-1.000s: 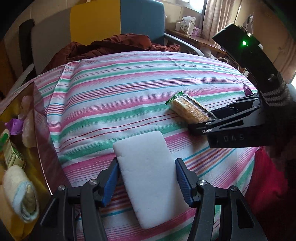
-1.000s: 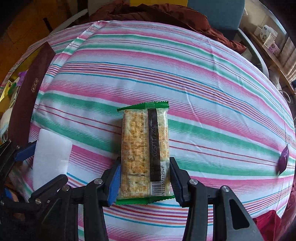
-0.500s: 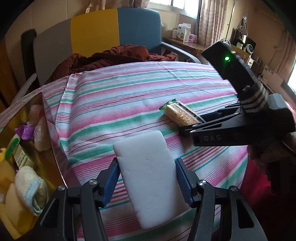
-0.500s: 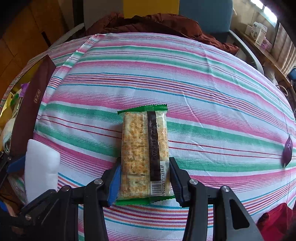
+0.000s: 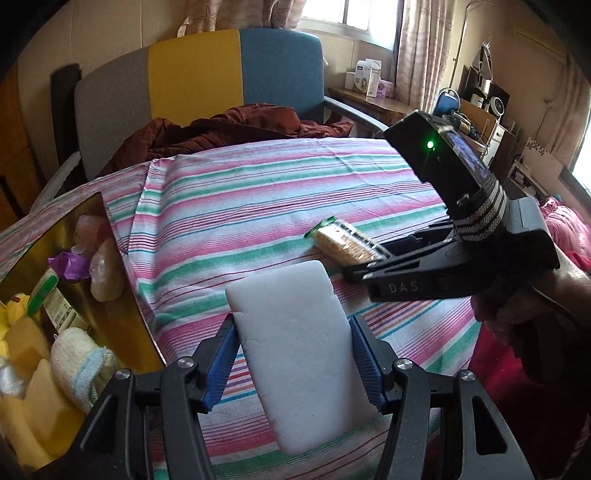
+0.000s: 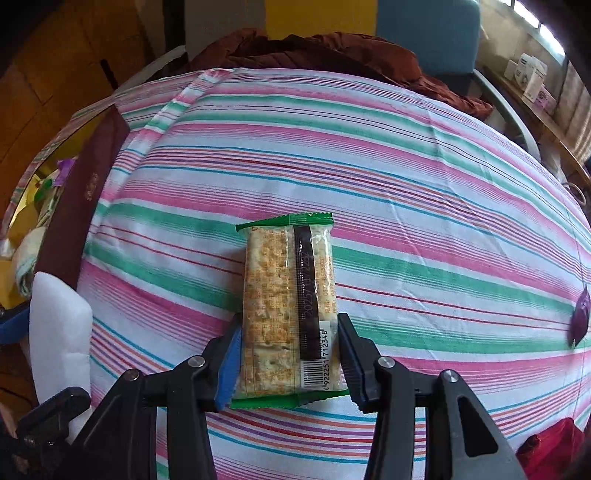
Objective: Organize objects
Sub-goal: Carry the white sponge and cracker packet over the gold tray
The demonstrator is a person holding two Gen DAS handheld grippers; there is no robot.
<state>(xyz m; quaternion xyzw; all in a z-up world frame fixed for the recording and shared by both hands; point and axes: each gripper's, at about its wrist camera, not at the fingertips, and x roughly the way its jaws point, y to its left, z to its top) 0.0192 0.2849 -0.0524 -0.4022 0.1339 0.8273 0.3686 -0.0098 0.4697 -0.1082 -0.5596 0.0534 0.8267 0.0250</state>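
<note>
Left tongs (image 5: 293, 360) clamped on white sponge (image 5: 295, 354), lifted off striped tabletop (image 5: 258, 206). Right tongs (image 6: 290, 363) clamped on cracker pack (image 6: 288, 306). Gold box (image 5: 122, 317) left of left tongs.

1. Striped cloth (image 5: 258, 206), pink, green and white bands; covers the bench, centre of both views.
2. Chair (image 5: 207, 77), back panels grey, yellow and blue; top centre of left view.
3. Dark red garment (image 5: 236, 125), bunched on the chair seat.
4. Curtains (image 5: 417, 44), pale patterned; upper right.
5. Side shelf (image 5: 369, 99) bearing small white boxes; upper right, below the window (image 5: 365, 18).
</note>
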